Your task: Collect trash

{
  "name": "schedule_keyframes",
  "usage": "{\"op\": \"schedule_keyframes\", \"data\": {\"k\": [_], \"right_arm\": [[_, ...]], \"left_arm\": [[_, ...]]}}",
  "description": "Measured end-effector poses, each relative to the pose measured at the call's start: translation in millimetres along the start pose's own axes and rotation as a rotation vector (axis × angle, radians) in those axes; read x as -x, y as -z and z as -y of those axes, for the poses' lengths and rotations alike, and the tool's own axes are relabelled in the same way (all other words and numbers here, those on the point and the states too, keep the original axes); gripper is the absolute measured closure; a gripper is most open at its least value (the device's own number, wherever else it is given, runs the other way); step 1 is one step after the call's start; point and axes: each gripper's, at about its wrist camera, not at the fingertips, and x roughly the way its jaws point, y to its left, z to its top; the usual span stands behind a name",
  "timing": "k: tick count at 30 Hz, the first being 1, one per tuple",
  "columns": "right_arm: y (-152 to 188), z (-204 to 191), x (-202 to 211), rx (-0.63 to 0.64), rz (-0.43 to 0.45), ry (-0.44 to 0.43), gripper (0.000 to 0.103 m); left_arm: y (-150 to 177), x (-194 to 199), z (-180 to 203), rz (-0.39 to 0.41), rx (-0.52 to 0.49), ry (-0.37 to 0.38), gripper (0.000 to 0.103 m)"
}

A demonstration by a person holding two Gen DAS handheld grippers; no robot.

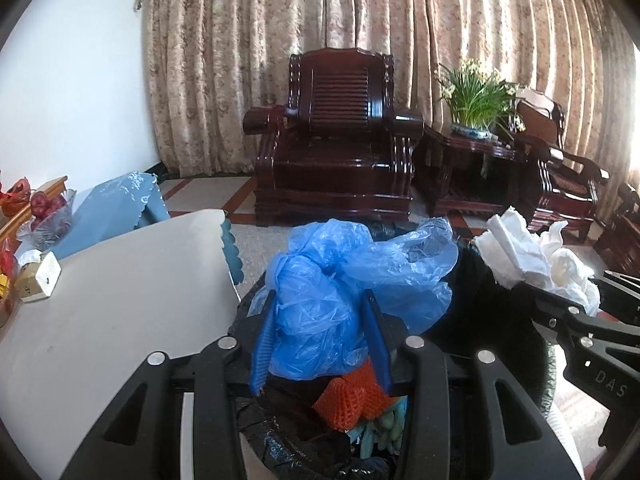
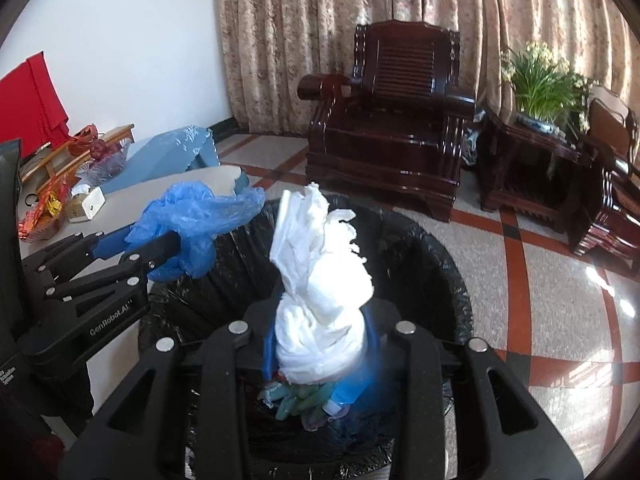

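Your left gripper is clamped on a crumpled blue plastic bag: thin, glossy film, bunched between the 2 ribbed blue pads. Your right gripper has a wad of white tissue between its jaws, soft, torn at the edges, standing up in a twisted plume; the pads look pressed on its lower part, though they're mostly hidden behind it.

Both loads hang over the trash bin, round, lined with a wrinkled black bag. Inside the bin: an orange foam fruit net with mesh texture, pale green finger-shaped pieces, other scraps too dark to tell.

Just left of the bin is a white table with a scalloped blue-edged cover. On it: a cut-glass bowl of red fruit and a small cream box. Behind: a dark lacquered wooden armchair, a potted plant, patterned curtains.
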Motion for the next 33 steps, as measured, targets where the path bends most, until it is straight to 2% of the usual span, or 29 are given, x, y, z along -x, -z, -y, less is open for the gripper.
{"op": "schedule_keyframes", "data": {"k": [2,5,12,15,22,33], "right_arm": [[2.9,0.3,-4.0,-0.006,-0.009,0.005,0.063],[4.8,-1.1,-6.6,-0.002,-0.012,0.017,0.049],[3.0,0.1,2.0,-0.009,0.02,0.047,0.013],[2.3,2.0,6.5,-0.016,0.024,0.055,0.007],[-3.0,2.2,20.9,-0.054,0.032,0.027,0.005],[-23.5,-47.0,57.1,0.008,0.07,-0.071,0.005]], "left_arm": [[2.4,-5.1,1.0,-0.015,0.001,0.007,0.059],[5.5,-9.1,0.6,-0.031,0.004,0.01,0.057],[2.2,-4.4,-5.4,-0.02,0.018,0.015,0.043],[-0.9,-0.2,-9.2,-0.012,0.024,0.019,0.037],[-6.8,22.7,-26.4,0.01,0.054,-0.002,0.017],[-4.8,85.0,-60.5,0.049,0.063,-0.076,0.007]]}}
